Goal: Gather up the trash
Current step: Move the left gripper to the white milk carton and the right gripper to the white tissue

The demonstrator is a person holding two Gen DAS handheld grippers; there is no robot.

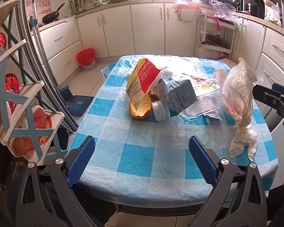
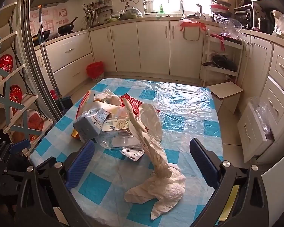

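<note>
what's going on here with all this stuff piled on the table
A person holds a gripper in each hand over a table with a blue checked plastic cover. Trash lies heaped on it: a yellow and red bag, a blue-grey carton, a clear plastic box, a blister pack and a twisted whitish bag. The left gripper and right gripper are both open and hold nothing.
</note>
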